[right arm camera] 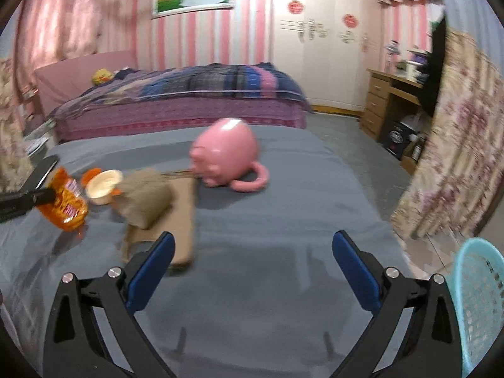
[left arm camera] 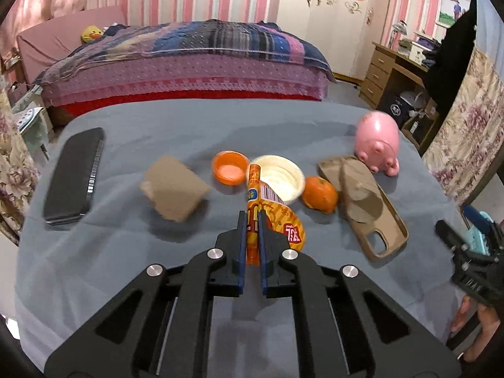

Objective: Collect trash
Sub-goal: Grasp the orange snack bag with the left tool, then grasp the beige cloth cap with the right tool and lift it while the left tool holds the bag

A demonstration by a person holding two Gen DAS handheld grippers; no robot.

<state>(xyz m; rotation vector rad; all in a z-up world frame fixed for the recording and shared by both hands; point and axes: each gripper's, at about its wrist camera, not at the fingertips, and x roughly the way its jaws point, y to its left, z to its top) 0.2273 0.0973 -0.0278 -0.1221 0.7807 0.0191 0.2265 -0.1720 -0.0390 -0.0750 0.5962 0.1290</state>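
My left gripper is shut on an orange snack wrapper, its blue pads pinching the wrapper's edge. In the right wrist view the same wrapper hangs just off the grey cloth at the far left. My right gripper is open with only bare cloth between its fingers. A crumpled brown paper lies left of the wrapper. Another brown paper rests on a tan phone case. A teal basket stands beside the table at the lower right.
On the grey tablecloth lie a black phone, an orange lid, a white cup, a tangerine and a pink piggy bank. A bed stands behind the table and a wooden desk at the right.
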